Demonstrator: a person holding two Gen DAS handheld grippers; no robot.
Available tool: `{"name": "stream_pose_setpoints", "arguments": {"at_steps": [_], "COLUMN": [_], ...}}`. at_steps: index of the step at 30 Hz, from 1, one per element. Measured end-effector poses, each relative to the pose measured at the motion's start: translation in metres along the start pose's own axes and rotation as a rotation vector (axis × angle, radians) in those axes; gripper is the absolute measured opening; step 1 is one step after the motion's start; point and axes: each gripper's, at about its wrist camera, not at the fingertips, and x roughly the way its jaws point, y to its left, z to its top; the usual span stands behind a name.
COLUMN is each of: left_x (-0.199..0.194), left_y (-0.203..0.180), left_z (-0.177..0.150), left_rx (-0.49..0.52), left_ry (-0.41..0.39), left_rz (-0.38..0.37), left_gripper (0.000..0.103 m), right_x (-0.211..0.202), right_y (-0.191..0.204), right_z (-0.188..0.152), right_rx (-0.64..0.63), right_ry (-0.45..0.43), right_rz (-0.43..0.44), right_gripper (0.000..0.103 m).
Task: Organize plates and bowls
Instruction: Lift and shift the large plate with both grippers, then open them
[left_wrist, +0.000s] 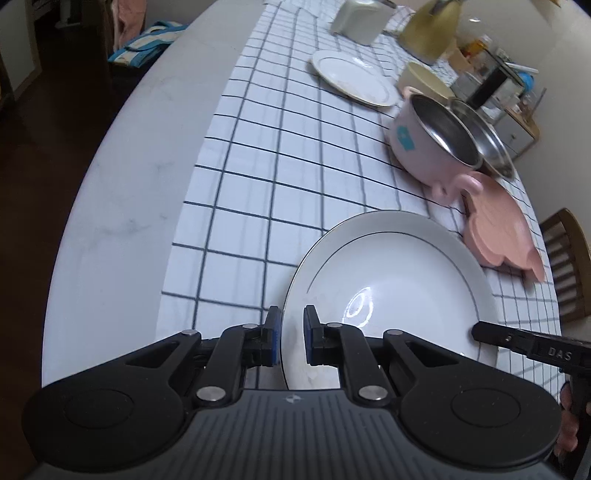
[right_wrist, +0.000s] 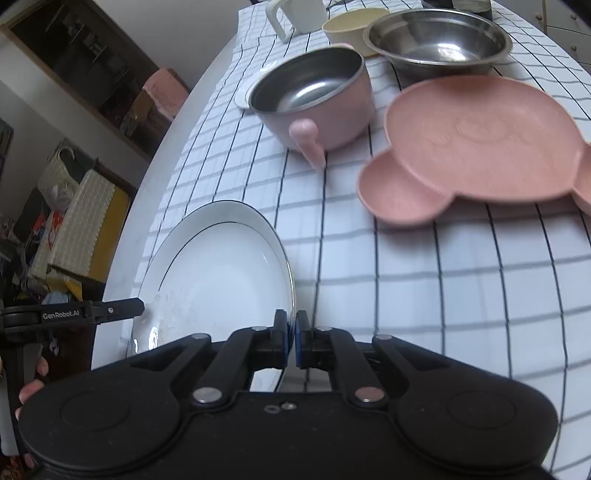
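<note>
Large white plate (left_wrist: 391, 295), lifted over the checked cloth (left_wrist: 280, 155) on the counter (left_wrist: 122, 192), gripped at both sides. Left hand-held gripper (left_wrist: 292, 339) clamped on its rim at 9 o'clock; right hand-held gripper (right_wrist: 291, 338) pinched tight on the rim at 3 o'clock. At 1 o'clock from the plate: pink bear-shaped dish (right_wrist: 480, 147), pink steel-lined bowl (right_wrist: 314, 99). Further back: steel bowl (right_wrist: 436, 40), cream bowl (right_wrist: 351, 22), second white plate (left_wrist: 354, 77).

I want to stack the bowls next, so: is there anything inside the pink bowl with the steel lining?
No. In the right wrist view the pink bowl shows only its bare shiny steel inside.
</note>
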Motion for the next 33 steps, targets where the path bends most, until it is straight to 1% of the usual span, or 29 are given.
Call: {"name": "stream_pose_setpoints", "arguments": {"at_steps": [1, 2, 4, 5, 6, 8, 13, 15, 18, 20, 22, 24, 28, 31, 33], "left_x": [-0.005, -0.011, -0.019, -0.021, -0.023, -0.026, -0.02, -0.019, -0.019, -0.021, -0.024, -0.026, -0.033, -0.041, -0.047], "left_y": [-0.004, -0.012, -0.033, -0.04, -0.043, -0.046, -0.038, -0.038, -0.041, -0.044, -0.046, -0.048, -0.052, -0.055, -0.057], "left_z": [-0.002, -0.005, -0.011, -0.014, -0.016, -0.017, -0.022, -0.026, -0.03, -0.031, -0.031, -0.032, -0.031, -0.03, -0.028], "left_rx": [0.011, 0.027, 0.123, 0.152, 0.164, 0.175, 0.173, 0.17, 0.181, 0.188, 0.197, 0.203, 0.221, 0.232, 0.235], "left_ry": [-0.002, -0.01, -0.036, -0.045, -0.051, -0.055, -0.024, -0.013, -0.007, -0.01, -0.022, -0.032, -0.052, -0.078, -0.097], "left_rz": [-0.056, -0.075, -0.045, -0.037, -0.047, -0.045, -0.031, -0.033, -0.041, -0.046, -0.043, -0.044, -0.038, -0.051, -0.056], "left_gripper": [0.0, 0.0, 0.0, 0.0, 0.0, 0.0, 0.0, 0.0, 0.0, 0.0, 0.0, 0.0, 0.0, 0.004, 0.005], "right_x": [-0.002, -0.004, -0.006, -0.007, -0.007, -0.006, -0.004, -0.001, -0.003, -0.007, -0.013, -0.02, -0.035, -0.046, -0.052], "right_y": [-0.001, -0.003, -0.001, 0.001, 0.001, -0.002, -0.006, -0.009, -0.006, 0.001, 0.008, 0.012, 0.024, 0.035, 0.043], "right_z": [-0.005, -0.008, -0.013, -0.016, -0.018, -0.019, -0.032, -0.035, -0.037, -0.037, -0.036, -0.034, -0.032, -0.029, -0.026], "right_rx": [-0.006, -0.011, -0.014, -0.029, -0.031, -0.021, -0.03, -0.029, -0.039, -0.08, -0.121, -0.149, -0.209, -0.251, -0.271], "right_ry": [0.006, 0.013, 0.026, 0.027, 0.028, 0.031, 0.061, 0.083, 0.08, 0.065, 0.051, 0.03, -0.016, -0.052, -0.075], "right_rz": [-0.006, -0.004, 0.002, -0.007, -0.012, -0.01, -0.001, 0.002, -0.009, -0.047, -0.071, -0.094, -0.117, -0.116, -0.108], "right_gripper": [0.005, 0.006, 0.006, 0.006, 0.007, 0.007, 0.008, 0.01, 0.012, 0.02, 0.021, 0.029, 0.033, 0.035, 0.042]}}
